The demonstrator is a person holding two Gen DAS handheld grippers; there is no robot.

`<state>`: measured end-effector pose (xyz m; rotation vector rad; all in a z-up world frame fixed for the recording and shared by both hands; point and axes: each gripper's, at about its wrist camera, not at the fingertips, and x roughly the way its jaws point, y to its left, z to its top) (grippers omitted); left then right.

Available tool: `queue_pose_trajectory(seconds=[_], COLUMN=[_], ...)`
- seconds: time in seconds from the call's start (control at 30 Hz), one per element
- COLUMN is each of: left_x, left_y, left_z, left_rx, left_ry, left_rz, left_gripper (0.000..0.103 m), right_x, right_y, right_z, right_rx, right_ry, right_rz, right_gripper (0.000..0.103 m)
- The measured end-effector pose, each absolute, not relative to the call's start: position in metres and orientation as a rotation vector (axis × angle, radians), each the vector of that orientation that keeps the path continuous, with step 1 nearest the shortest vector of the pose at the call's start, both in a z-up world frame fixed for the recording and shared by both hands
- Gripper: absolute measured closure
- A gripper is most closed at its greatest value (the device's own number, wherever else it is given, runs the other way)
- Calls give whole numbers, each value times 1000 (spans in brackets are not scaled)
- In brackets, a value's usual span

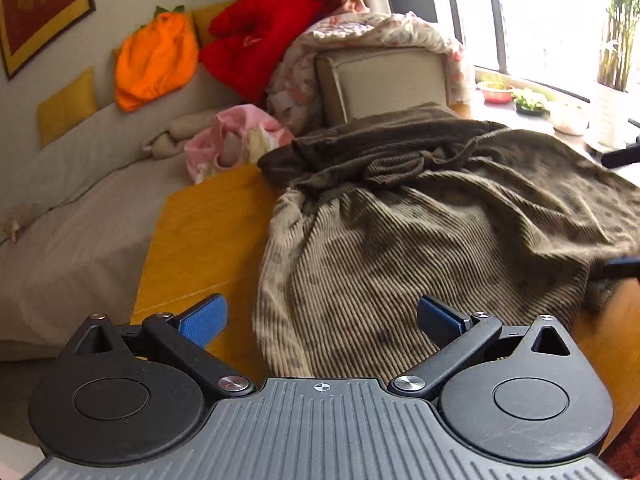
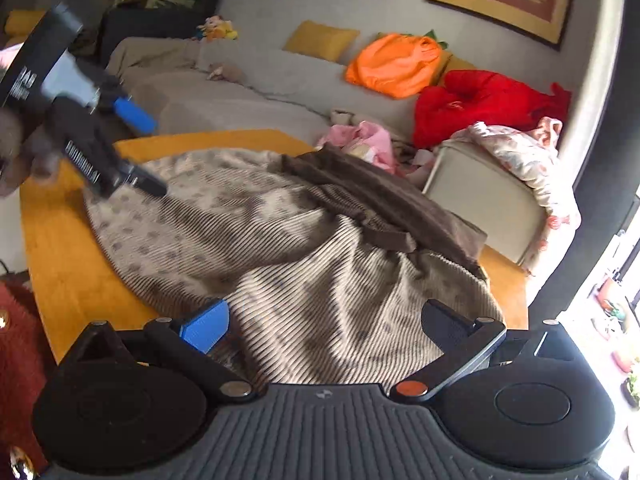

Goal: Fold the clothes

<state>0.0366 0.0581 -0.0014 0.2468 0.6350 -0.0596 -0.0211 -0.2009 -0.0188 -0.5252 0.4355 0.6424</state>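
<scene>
A beige-brown corduroy garment with faint dots (image 1: 400, 248) lies crumpled on a yellow-orange table (image 1: 200, 232); a darker brown waistband part (image 1: 360, 148) bunches at its far end. My left gripper (image 1: 320, 320) is open and empty, just above the garment's near edge. In the right wrist view the same garment (image 2: 300, 240) spreads across the table (image 2: 64, 248). My right gripper (image 2: 324, 328) is open and empty over the garment's near corner. The left gripper also shows there (image 2: 140, 152), hovering at the garment's far left edge.
A grey sofa (image 1: 80, 208) holds an orange cushion (image 1: 156, 64), a red garment (image 1: 260, 36), pink clothes (image 1: 232, 140) and a floral blanket (image 1: 380, 36) over a beige armrest. A window sill with plants (image 1: 528, 100) lies to the right. A dark red rug (image 2: 20, 344) is beside the table.
</scene>
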Motion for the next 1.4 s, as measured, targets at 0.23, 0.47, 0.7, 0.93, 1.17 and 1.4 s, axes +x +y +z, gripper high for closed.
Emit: queue_pose_trajectory(seconds=[0.23, 0.47, 0.7, 0.93, 1.17, 1.4], left_x=[17, 5, 51, 78, 64, 126], left_y=[39, -4, 8, -5, -1, 59], left_z=[17, -7, -17, 15, -10, 21], left_rx=[153, 332, 432, 331, 536, 605], left_ry=[622, 629, 585, 541, 557, 436], left_rz=[-302, -364, -91, -330, -203, 160], left_gripper=[0, 0, 0, 0, 0, 0], right_x=[-13, 9, 4, 6, 32, 83], right_y=[-182, -194, -202, -197, -199, -181], right_z=[-27, 30, 40, 33, 26, 22], right_rx=[-545, -395, -400, -407, -489, -624], right_ry=[479, 324, 304, 299, 291, 260], right_rz=[738, 678, 673, 648, 569, 493], right_gripper=[86, 99, 100, 100, 100, 100])
